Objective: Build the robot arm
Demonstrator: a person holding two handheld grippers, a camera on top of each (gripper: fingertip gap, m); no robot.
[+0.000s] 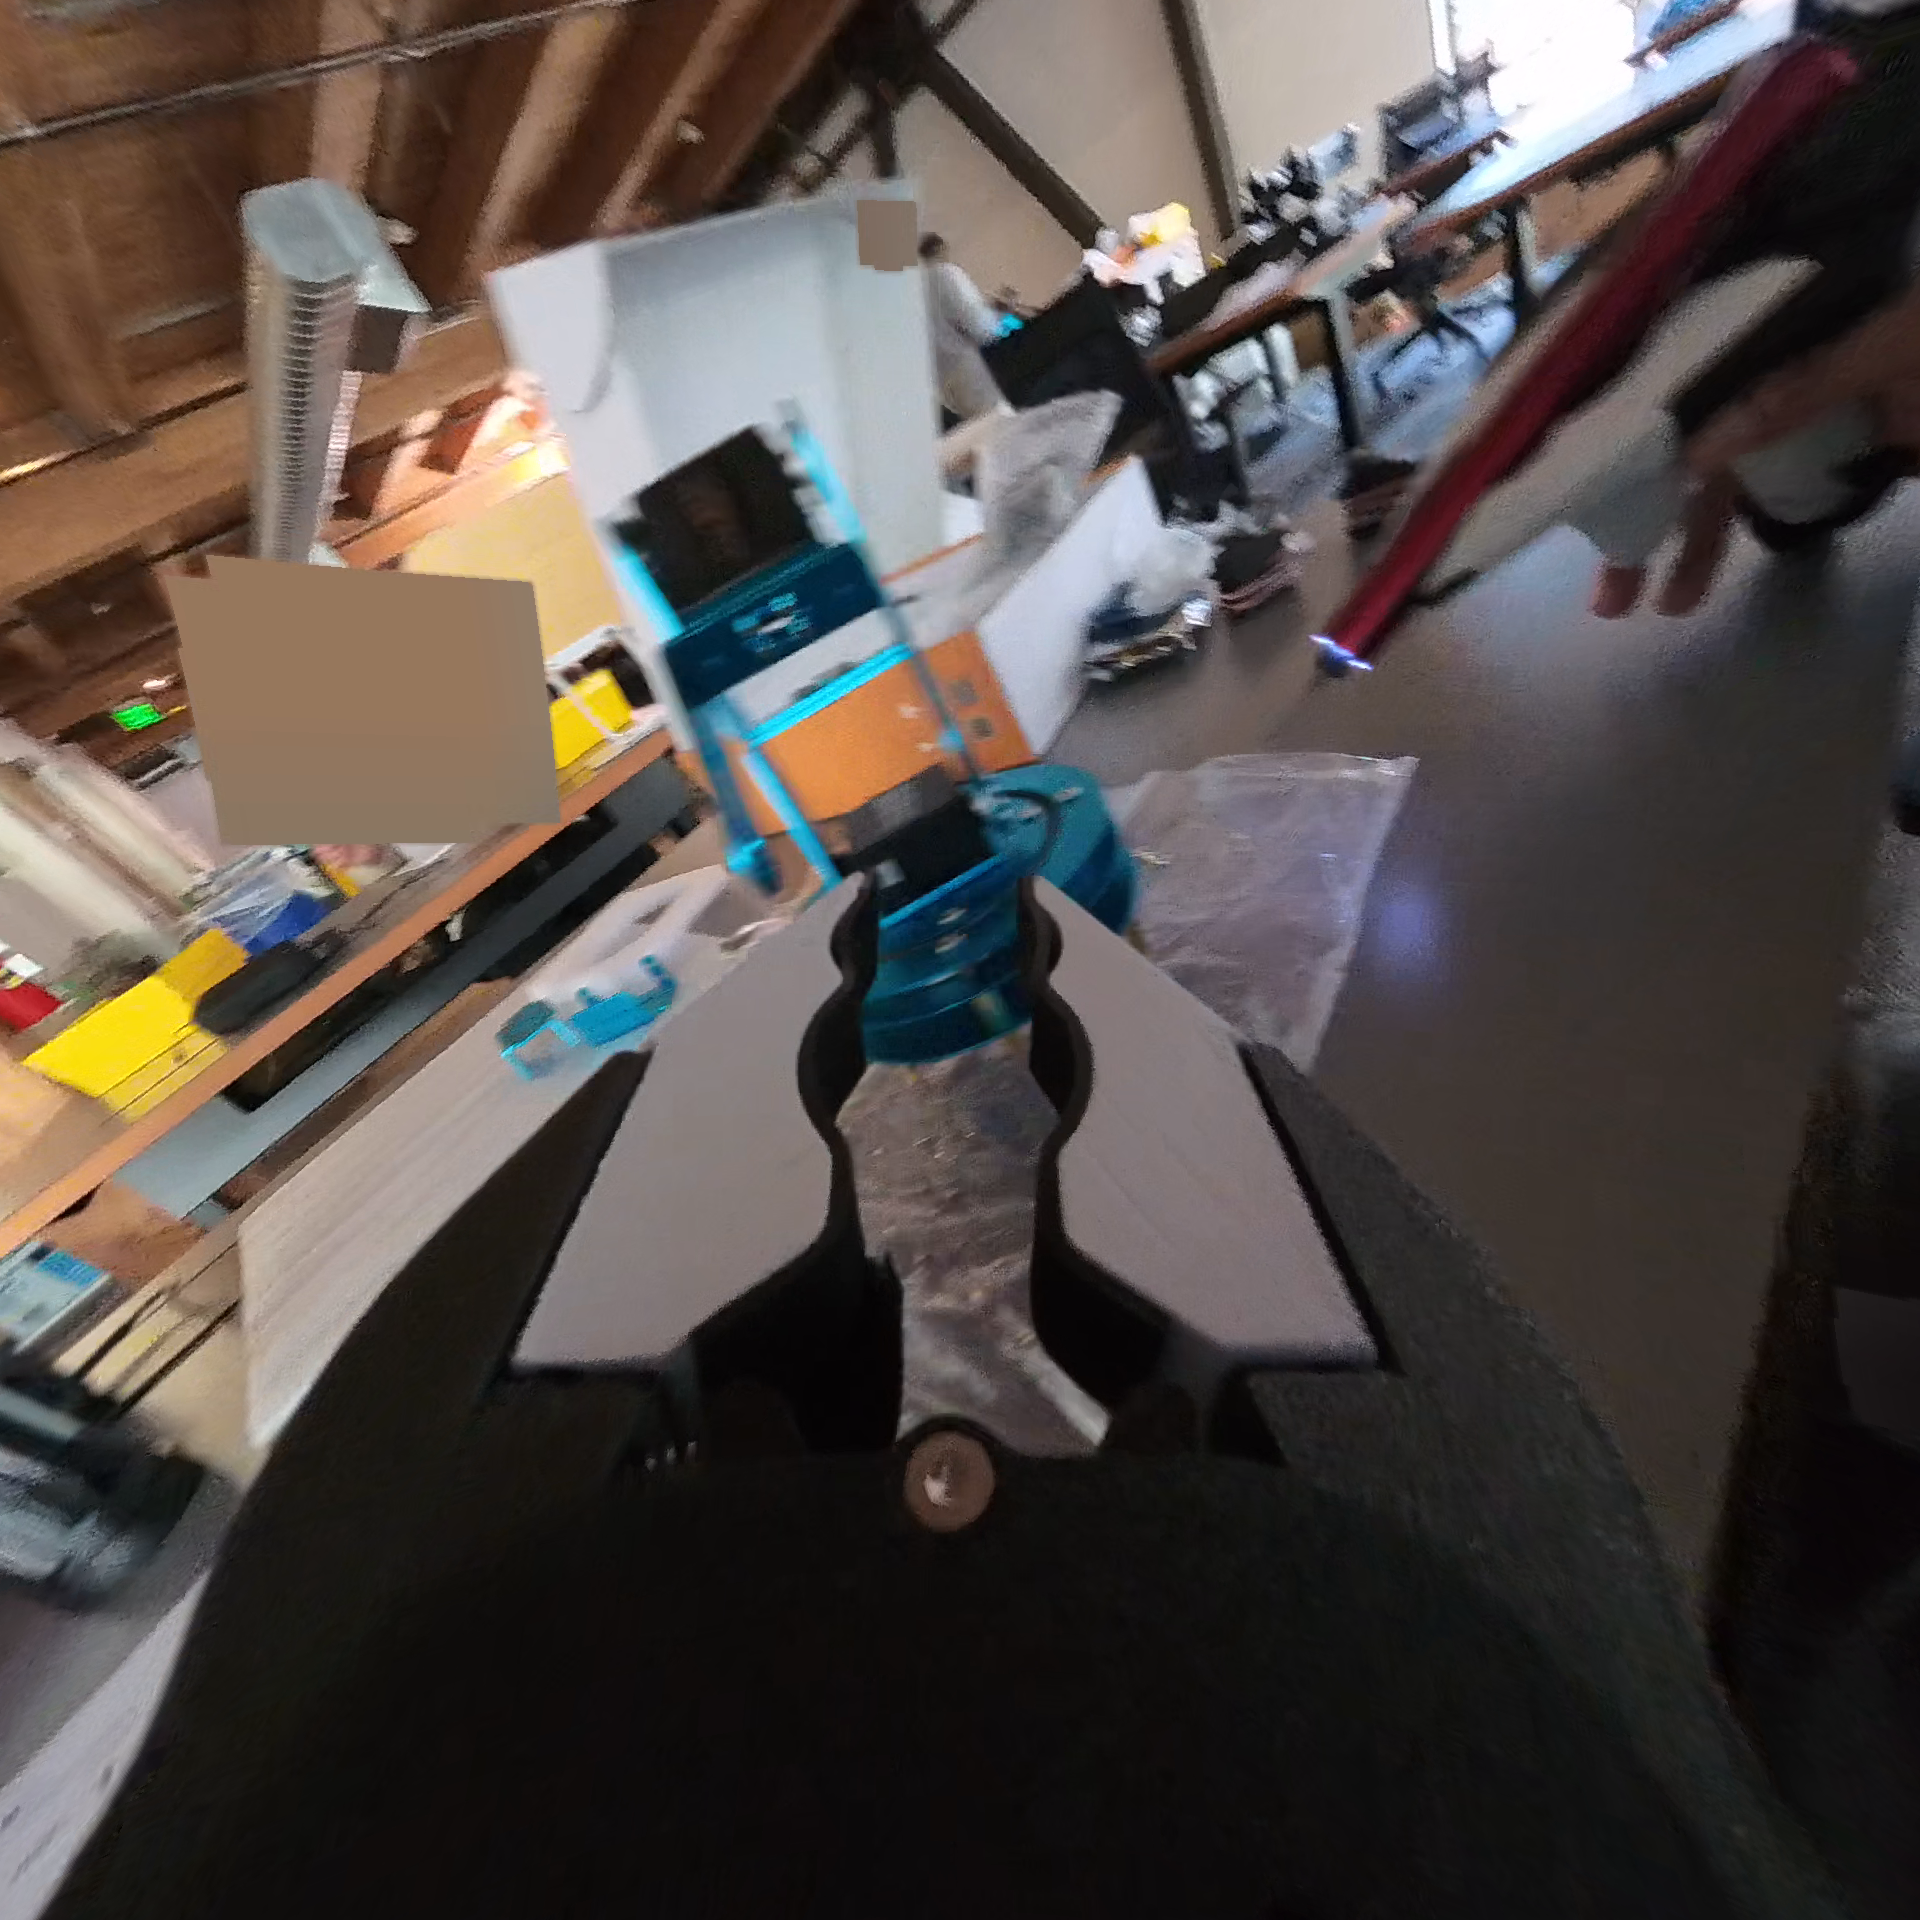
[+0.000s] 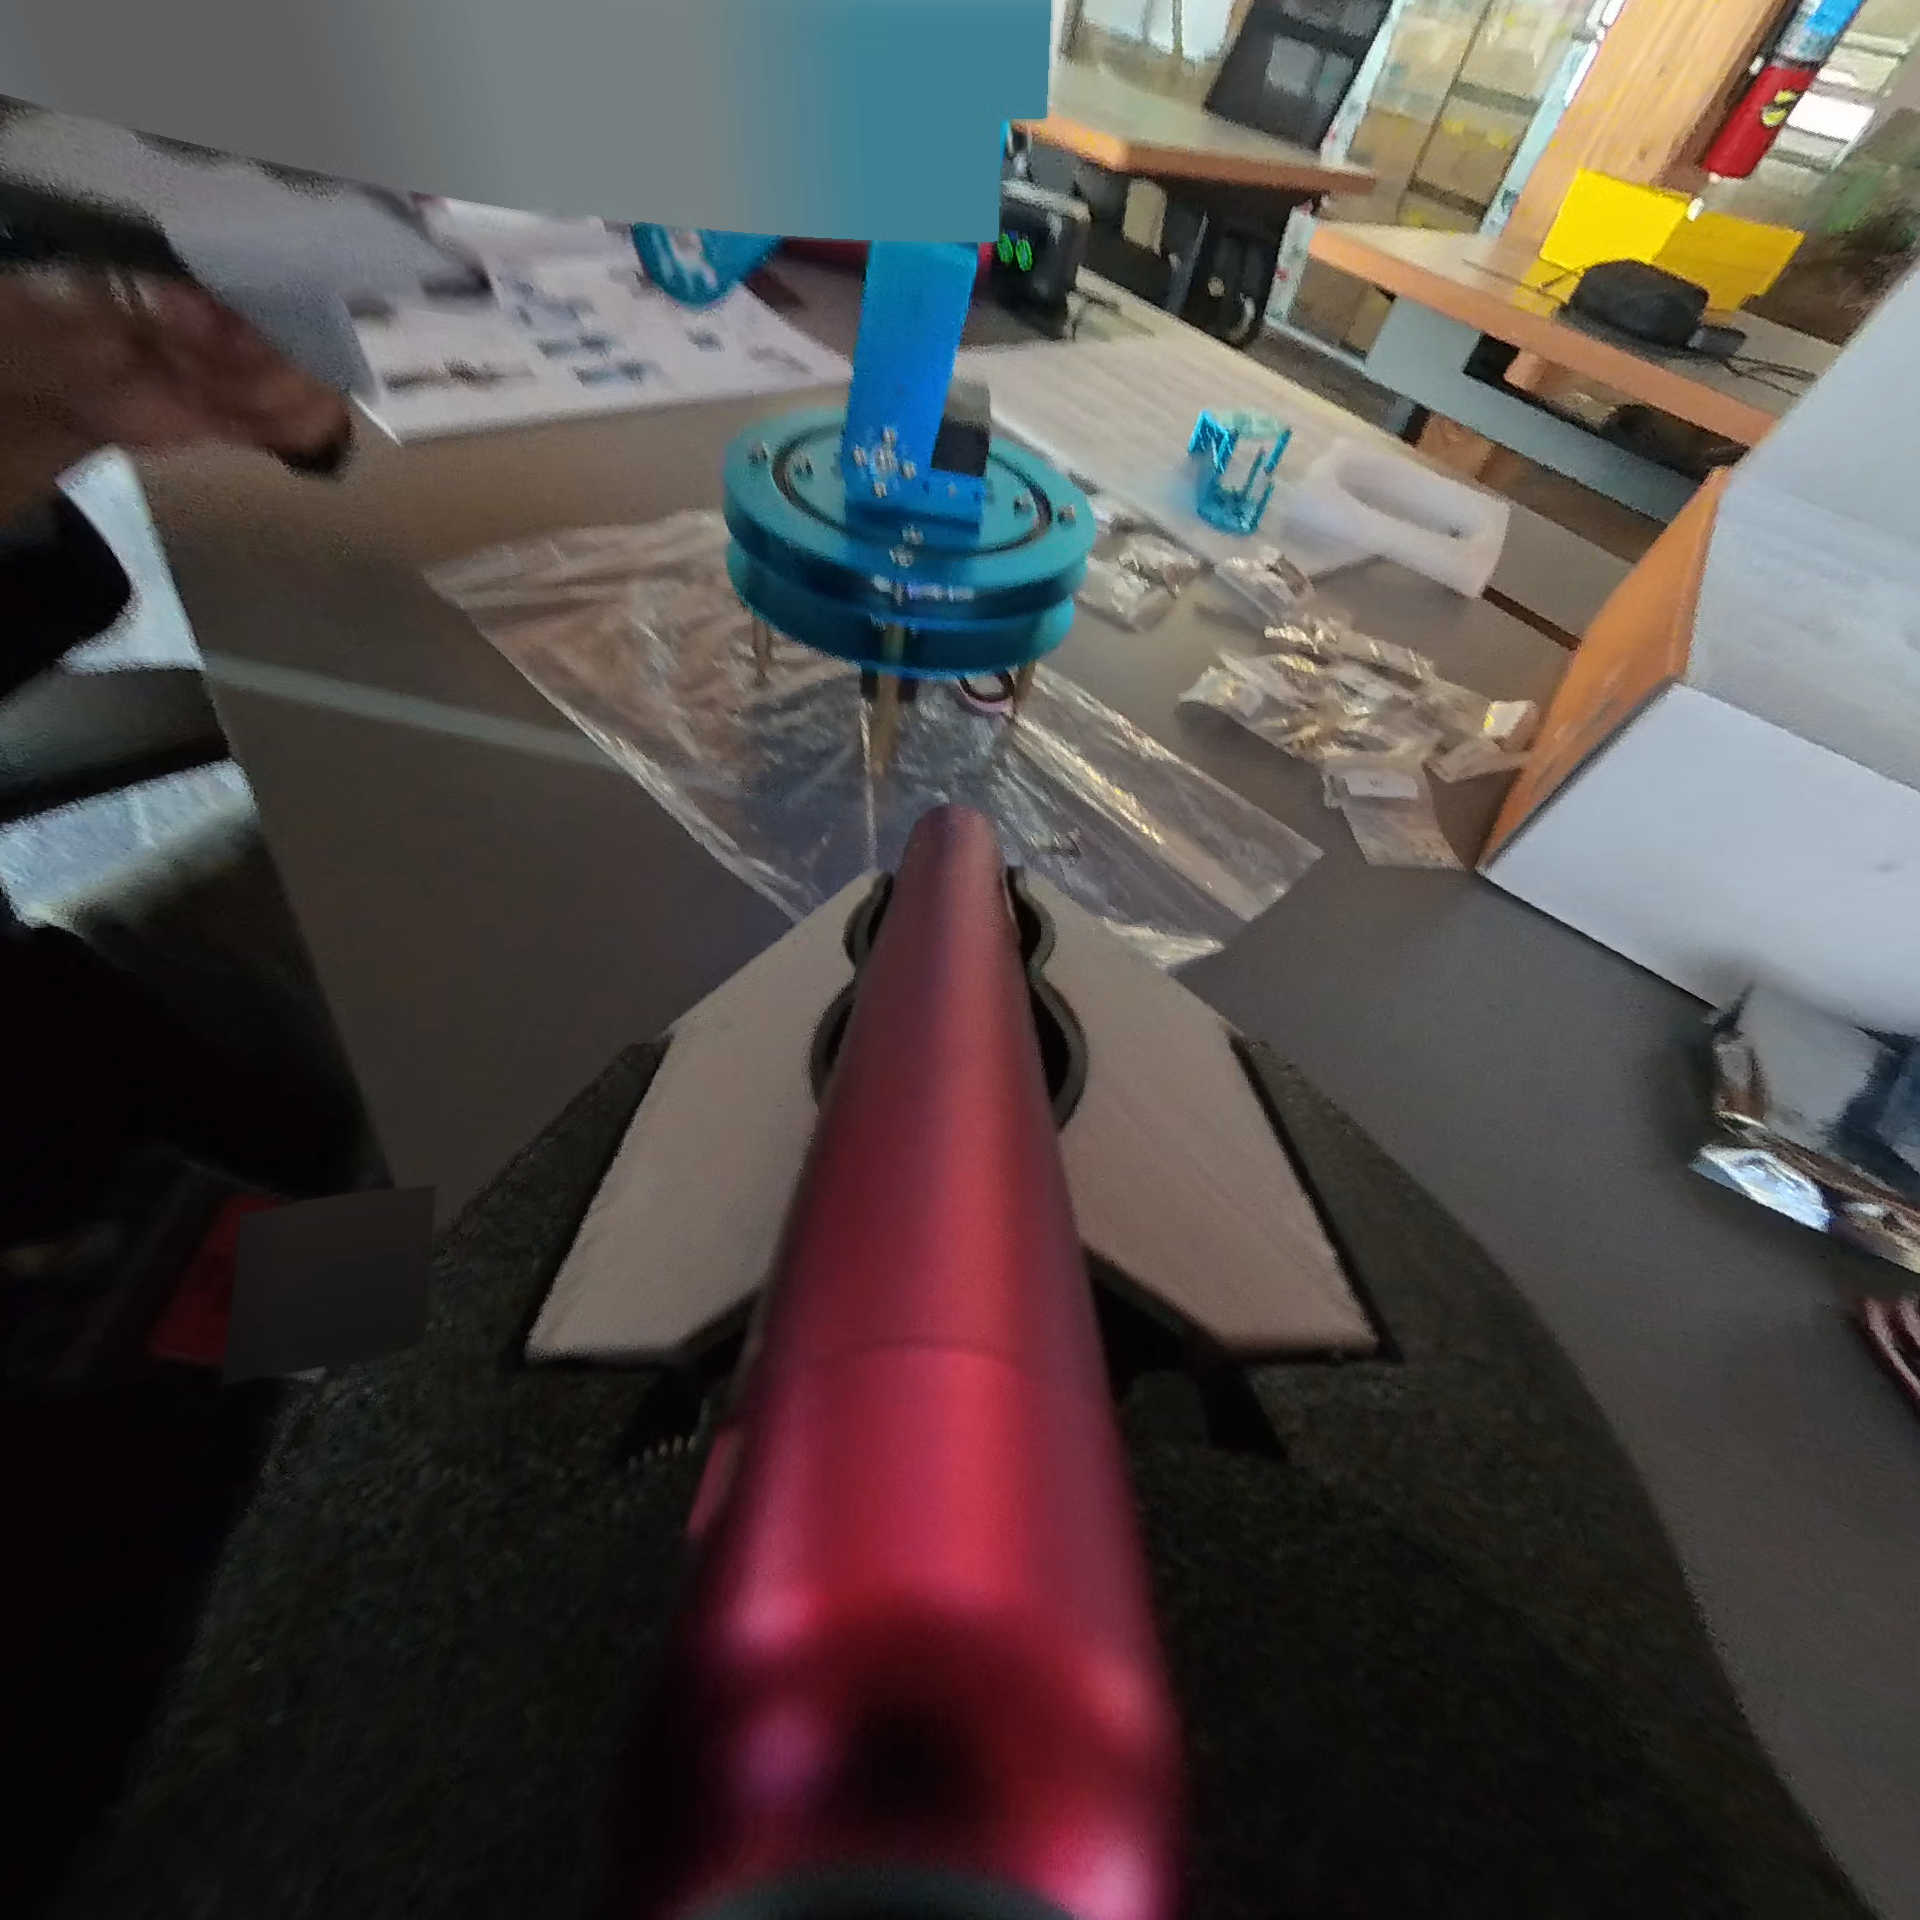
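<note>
we log the left hand-held gripper (image 1: 940, 899) with jaws apart around the blue round base (image 1: 987, 935) of a small assembly; contact is unclear through blur, probably steadying it. in the right view the base (image 2: 909, 540) looks raised off the desk (image 2: 1455, 1039) on thin legs, above a clear plastic sheet (image 2: 727, 644). the right hand-held gripper (image 2: 943, 894) is clamped on a red driver (image 2: 935, 1247), tip aimed at the base, well apart. small part bags (image 2: 1320, 707) and a white box (image 2: 1766, 810) lie to the right.
</note>
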